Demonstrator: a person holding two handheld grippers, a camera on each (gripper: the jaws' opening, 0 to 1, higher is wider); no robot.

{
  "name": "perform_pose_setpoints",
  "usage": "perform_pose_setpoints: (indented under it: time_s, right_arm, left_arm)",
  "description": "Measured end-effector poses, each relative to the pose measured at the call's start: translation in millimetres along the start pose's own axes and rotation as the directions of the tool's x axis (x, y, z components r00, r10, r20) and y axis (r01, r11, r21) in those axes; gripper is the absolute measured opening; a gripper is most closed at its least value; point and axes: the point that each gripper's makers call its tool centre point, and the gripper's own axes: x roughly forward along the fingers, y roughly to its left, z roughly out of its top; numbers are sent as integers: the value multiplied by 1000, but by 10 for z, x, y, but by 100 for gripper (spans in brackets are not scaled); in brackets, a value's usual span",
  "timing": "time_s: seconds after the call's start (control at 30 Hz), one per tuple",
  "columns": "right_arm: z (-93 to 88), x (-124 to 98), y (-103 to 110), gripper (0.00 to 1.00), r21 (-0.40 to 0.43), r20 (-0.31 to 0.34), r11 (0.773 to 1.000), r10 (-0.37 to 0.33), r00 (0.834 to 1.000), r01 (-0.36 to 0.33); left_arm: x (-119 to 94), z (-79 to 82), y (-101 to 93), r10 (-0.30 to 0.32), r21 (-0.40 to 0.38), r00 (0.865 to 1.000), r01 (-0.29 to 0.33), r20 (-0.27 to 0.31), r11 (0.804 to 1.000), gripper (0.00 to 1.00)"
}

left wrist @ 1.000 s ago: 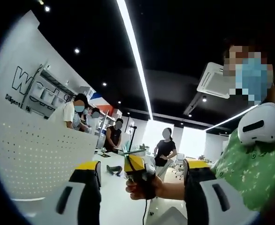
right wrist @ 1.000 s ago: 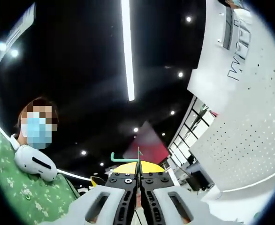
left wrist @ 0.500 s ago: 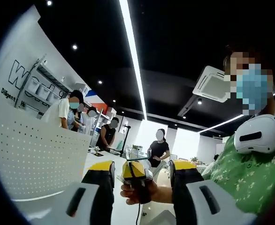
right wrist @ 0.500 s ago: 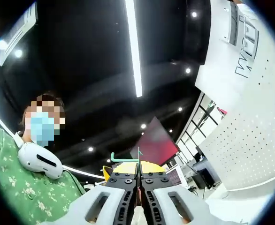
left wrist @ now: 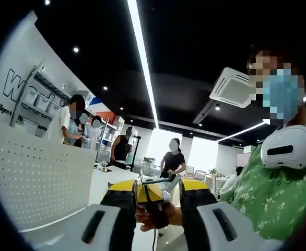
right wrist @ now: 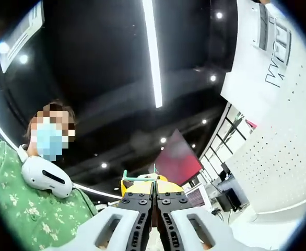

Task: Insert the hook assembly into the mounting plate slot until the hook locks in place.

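From where I sit, the biggest thing in my left gripper view is the white perforated panel (left wrist: 38, 183) filling the 8 o'clock side, its holes in neat rows; I take it for the mounting plate, though I cannot make out a slot in it. Above it, at 10 o'clock, the white wall (left wrist: 17, 78) carries dark lettering that I can read only in part: a large "W" and, beneath it, small text beginning "Diligent". In my right gripper view the same panel (right wrist: 278, 167) sits at 3 o'clock, and the wall lettering there is tilted and too cut off to read. A long ceiling light strip (left wrist: 142, 68) runs from 12 o'clock toward centre. The person in the green patterned shirt (left wrist: 270, 193) is at 4 o'clock, with a white headset (left wrist: 289, 147) hanging at the neck. Several people (left wrist: 74, 123) stand behind the panel at 9 o'clock. The left gripper (left wrist: 154, 196) has its yellow-tipped jaws partly apart with nothing between them; beyond them a hand (left wrist: 152, 215) grips the right gripper (left wrist: 148, 194). In its own view the right gripper (right wrist: 154, 203) has its jaws pressed together on the teal hook assembly (right wrist: 137, 177), which pokes up just past their tips at 6 o'clock, well apart from the panel.
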Motion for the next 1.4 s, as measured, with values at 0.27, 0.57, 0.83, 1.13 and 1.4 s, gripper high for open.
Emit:
perform_pose_setpoints:
  time_s: [0.27,0.57,0.83,1.13,1.4]
  right_arm:
    - [-11,40,69,0,-2,0,1000,22,1000,-22]
    - [-18,47,97,0,-6,4,999,34,999,-34]
    - [-33,51,137,0,-16,-3,999,40,999,-40]
    - [-42,70,143,0,-21,1,999,50,999,-50]
    - [-58,62,91,0,-37,-11,999,35,999,-35]
  left_arm:
    - [59,25,-1,-5,-10,1000,5,10,1000,29]
    - [72,58,-6,-9,-15,1000,10,11,1000,18]
    - [76,64,21,2,-38,1000,-1,11,999,8]
    - [71,79,41,11,-35,1000,-11,13,999,3]
    - [54,58,74,31,-5,999,-31,-11,1000,2]
